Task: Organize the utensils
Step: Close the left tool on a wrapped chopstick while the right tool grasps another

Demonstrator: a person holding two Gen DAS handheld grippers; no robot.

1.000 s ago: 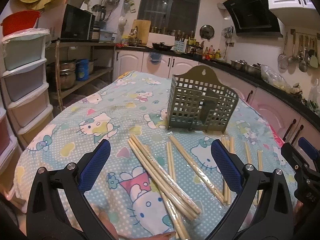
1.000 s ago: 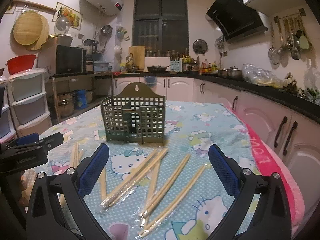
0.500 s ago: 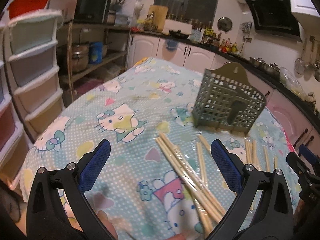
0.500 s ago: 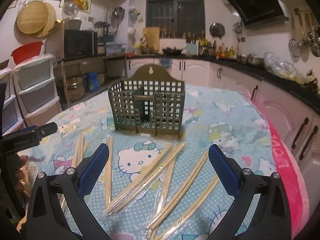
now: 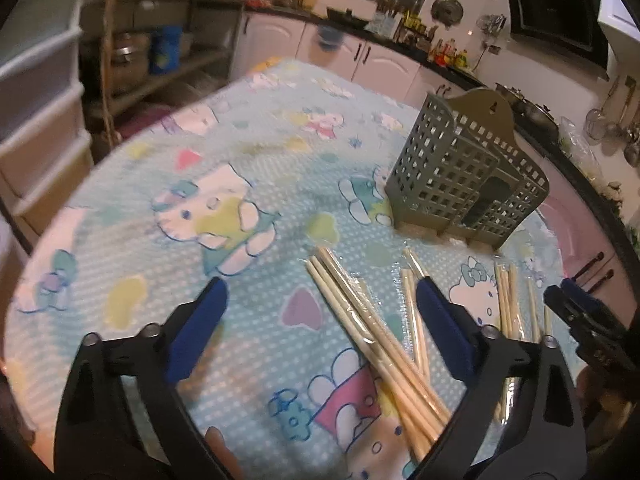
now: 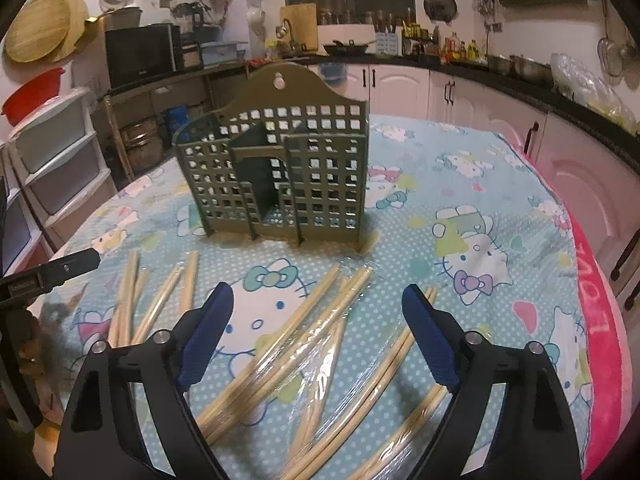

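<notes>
Several pairs of plastic-wrapped wooden chopsticks (image 5: 372, 328) lie scattered on the Hello Kitty tablecloth (image 5: 224, 216), also in the right wrist view (image 6: 296, 340). A grey-green lattice utensil holder (image 5: 464, 184) stands upright behind them; it also shows in the right wrist view (image 6: 280, 172). My left gripper (image 5: 320, 320) is open and empty, low over the cloth just left of the chopsticks. My right gripper (image 6: 316, 328) is open and empty, low over the chopsticks in front of the holder. The right gripper's tip (image 5: 576, 308) shows at the right edge of the left wrist view.
Stacked plastic drawers (image 6: 56, 152) and a metal shelf with pots (image 5: 152, 52) stand left of the table. Kitchen counters with white cabinets (image 6: 472, 92) run behind and to the right. A pink cloth edge (image 6: 600, 320) marks the table's right side.
Both grippers have moved forward and lower toward the table. The left view has swung left, so the holder sits further right. The right gripper is closer to the holder and chopsticks.
</notes>
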